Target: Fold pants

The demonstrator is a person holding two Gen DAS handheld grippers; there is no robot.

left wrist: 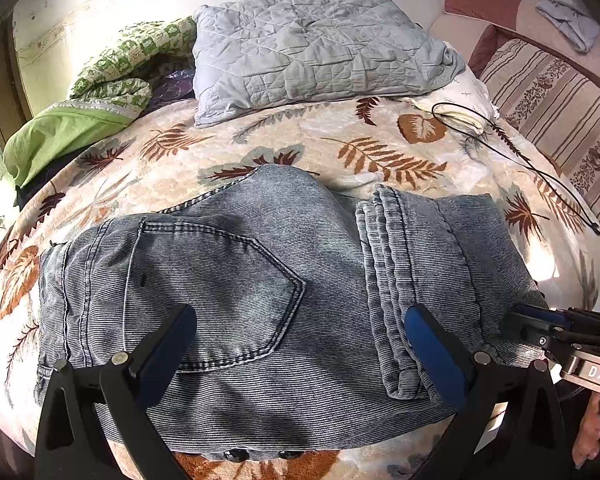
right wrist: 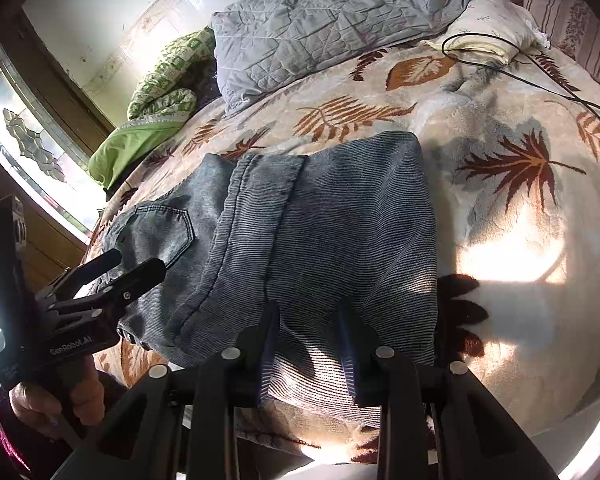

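Jeans, pale blue washed denim, lay folded across the near part of a plush cream blanket printed with brown and rust leaves, the back pocket facing up on the left half and the hemmed leg ends stacked over the right half. Left gripper, black with blue pads, hovered over the denim with its jaws spread wide and nothing between them. Right gripper, black with blue ribbed pads, stood over the near edge of the folded legs, jaws partly parted; whether its pads pressed the cloth could not be told. Hand of the person gripped the handle of the left tool, seen at the lower left of the right wrist view. Grey quilted cushion sat at the head of the bed. Green patterned bedding was bunched just left of it. Thin black cable trailed over the blanket at the right, well apart from the jeans. Striped sofa cushion stood beyond the bed's right edge.
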